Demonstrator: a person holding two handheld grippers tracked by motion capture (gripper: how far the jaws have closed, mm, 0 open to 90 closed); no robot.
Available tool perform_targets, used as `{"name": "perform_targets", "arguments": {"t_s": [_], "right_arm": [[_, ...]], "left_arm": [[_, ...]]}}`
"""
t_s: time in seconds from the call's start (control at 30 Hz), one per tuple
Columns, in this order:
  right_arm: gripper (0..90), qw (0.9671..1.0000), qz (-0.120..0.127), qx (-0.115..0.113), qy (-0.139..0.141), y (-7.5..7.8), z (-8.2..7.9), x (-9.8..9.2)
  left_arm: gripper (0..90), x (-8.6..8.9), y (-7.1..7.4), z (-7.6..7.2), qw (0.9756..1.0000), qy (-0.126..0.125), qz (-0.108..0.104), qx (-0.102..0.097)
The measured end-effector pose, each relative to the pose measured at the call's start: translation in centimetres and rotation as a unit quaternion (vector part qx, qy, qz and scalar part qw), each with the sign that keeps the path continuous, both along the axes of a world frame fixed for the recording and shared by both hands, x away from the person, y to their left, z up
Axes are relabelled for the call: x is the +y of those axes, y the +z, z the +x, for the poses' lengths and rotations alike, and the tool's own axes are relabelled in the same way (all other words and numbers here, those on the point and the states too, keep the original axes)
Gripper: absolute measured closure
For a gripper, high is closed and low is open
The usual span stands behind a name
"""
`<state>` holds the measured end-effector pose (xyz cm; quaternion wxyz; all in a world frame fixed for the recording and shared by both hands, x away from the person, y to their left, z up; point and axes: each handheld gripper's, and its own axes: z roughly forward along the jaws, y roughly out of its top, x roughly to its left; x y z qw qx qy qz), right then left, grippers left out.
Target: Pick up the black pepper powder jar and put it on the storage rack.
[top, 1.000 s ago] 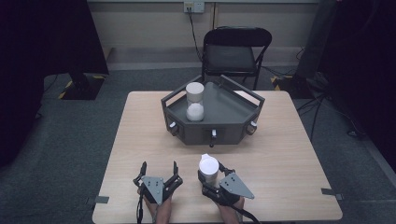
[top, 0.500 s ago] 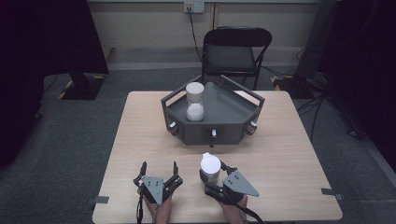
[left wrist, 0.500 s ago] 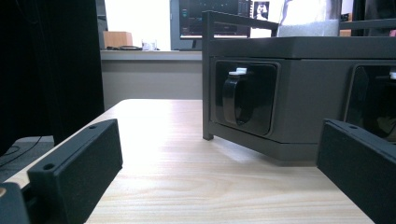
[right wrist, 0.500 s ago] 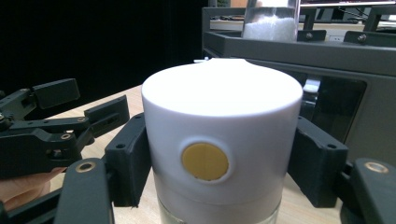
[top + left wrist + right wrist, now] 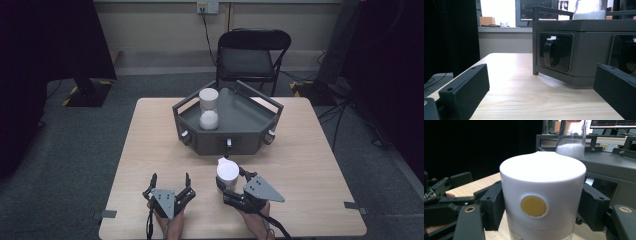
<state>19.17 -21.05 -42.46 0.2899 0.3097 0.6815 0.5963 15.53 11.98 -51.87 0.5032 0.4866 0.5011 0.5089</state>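
Jar sits clamped in the right gripper, now lifted off the table since a moment ago, nearing the tray. Left gripper rests open, empty.

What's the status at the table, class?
Right claw shut on white-capped jar. Left claw open, empty. Second jar stands in grey tray; path clear.

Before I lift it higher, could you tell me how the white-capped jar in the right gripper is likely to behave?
The jar is tall and round, so it would probably roll if dropped and tip easily. Its cap looks smooth and its lower body clear like glass, so it may slip and could be fragile. The right gripper clamps it on both sides of the cap.
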Motion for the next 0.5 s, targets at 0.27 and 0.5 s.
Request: {"name": "perform_targets", "arguments": {"t_s": [0.27,0.5], "right_arm": [[29.4,1.0000,0.005,-0.005,0.007,1.7,1.3,-1.0],[29.4,0.9999,0.005,-0.010,0.007,3.6,2.9,-2.0]], "left_arm": [[0.1,0.0,0.0,0.0,1.0000,0.000,0.000,0.000],[0.1,0.0,0.0,0.0,1.0000,0.000,0.000,0.000]]}}
